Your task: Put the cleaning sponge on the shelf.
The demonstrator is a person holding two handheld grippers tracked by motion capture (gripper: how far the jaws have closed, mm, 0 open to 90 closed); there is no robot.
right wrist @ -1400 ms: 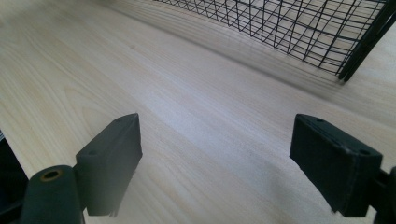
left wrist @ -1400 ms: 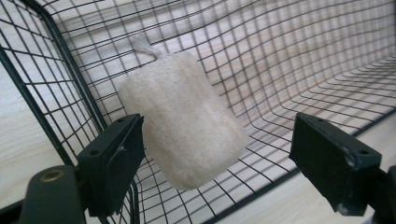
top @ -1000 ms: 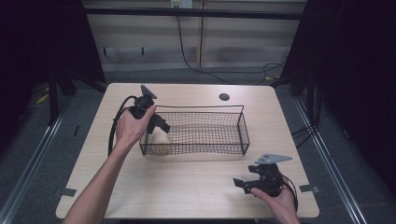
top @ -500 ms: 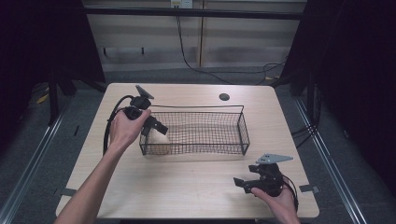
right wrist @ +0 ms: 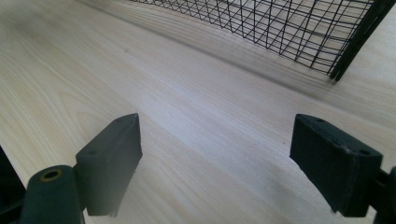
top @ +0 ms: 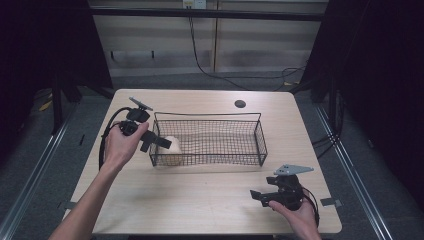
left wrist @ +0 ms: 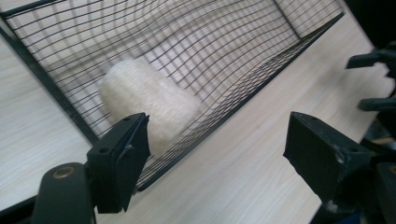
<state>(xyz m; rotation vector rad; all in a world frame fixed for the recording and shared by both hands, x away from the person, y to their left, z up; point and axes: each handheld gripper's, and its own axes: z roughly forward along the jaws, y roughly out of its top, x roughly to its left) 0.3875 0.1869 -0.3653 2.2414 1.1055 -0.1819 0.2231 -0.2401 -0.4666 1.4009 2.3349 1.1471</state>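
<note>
Cream, fuzzy-looking roll lies on its side inside the black wire basket, at its near left corner. Left gripper, jaws spread and empty, hangs just outside that corner. Right gripper, also spread and empty, sits near the table's near right edge.

In the left gripper view, the pale roll inside the wire basket is blurred, its surface unreadable, and the left jaw covers its near end. The basket's far end runs off the top edge. At the right edge, the other gripper is cut off. In the high view, the dark round spot on the table's far side is too small to identify.
</note>
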